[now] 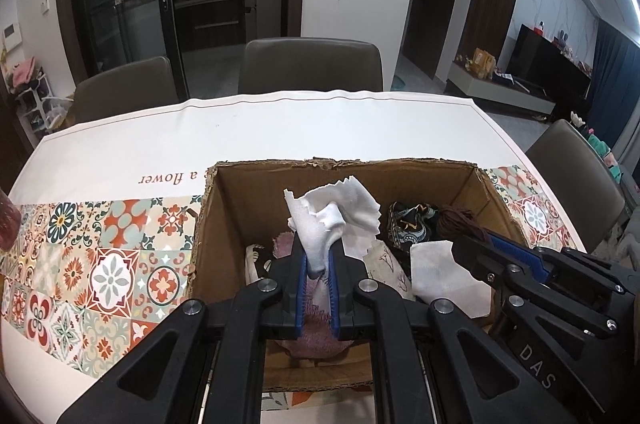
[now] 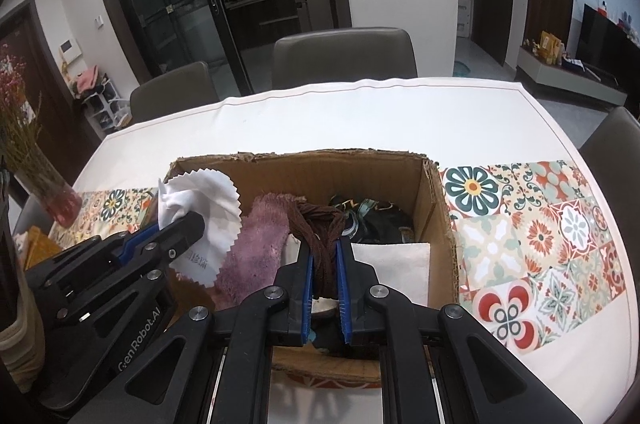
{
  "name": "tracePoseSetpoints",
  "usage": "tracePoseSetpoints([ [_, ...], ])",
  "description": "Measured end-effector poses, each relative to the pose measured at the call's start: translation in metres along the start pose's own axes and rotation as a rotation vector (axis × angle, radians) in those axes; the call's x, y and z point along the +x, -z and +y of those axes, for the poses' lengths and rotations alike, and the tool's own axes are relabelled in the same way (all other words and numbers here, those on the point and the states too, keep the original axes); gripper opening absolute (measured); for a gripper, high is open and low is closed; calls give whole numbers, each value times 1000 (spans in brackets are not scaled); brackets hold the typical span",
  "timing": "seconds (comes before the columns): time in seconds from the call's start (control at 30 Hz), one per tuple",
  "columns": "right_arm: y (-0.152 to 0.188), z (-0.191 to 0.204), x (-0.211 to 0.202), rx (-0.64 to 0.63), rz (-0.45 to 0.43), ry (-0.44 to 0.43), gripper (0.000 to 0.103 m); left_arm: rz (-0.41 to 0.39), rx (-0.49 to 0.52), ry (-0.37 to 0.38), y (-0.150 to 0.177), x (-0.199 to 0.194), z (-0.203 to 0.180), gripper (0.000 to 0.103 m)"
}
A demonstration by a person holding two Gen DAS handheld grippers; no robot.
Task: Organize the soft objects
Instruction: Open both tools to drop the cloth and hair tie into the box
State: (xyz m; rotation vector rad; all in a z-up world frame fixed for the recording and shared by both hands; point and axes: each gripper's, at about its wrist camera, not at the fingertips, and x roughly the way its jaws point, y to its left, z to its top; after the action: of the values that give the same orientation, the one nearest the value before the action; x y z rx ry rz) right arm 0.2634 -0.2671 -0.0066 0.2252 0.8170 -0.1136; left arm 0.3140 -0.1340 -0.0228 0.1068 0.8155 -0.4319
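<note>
A cardboard box [image 1: 224, 224] [image 2: 436, 208] stands open on the table and holds soft things. My left gripper [image 1: 319, 256] is shut on a white zigzag-edged cloth [image 1: 336, 212] and holds it over the box; the same cloth [image 2: 204, 200] and gripper [image 2: 182, 220] show in the right wrist view. My right gripper [image 2: 325, 260] is shut on a dark brown stocking [image 2: 320, 224] over the box; that gripper [image 1: 464, 244] shows at the right in the left wrist view. In the box lie a mauve fuzzy sock [image 2: 256, 244], a dark patterned scarf [image 1: 408, 220] and a white cloth [image 2: 396, 268].
A tiled-pattern runner [image 1: 100, 256] [image 2: 540, 240] crosses the white tablecloth. A vase of dried flowers [image 2: 48, 184] stands at the left table edge. Grey chairs [image 1: 312, 64] stand behind the table and one [image 1: 572, 176] at the right.
</note>
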Motion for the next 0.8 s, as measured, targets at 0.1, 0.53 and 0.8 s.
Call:
tracePoseSetpoints([
  [0.1, 0, -1, 1, 1, 4, 2, 15, 3, -11, -12, 0, 1, 2, 27],
  [0.53, -2, -6, -5, 20, -5, 77, 57, -6, -23, -86, 2, -7, 7, 59],
  [0.8, -2, -11, -15, 46, -18, 80, 59, -19, -38, -121, 1, -19, 10, 76],
])
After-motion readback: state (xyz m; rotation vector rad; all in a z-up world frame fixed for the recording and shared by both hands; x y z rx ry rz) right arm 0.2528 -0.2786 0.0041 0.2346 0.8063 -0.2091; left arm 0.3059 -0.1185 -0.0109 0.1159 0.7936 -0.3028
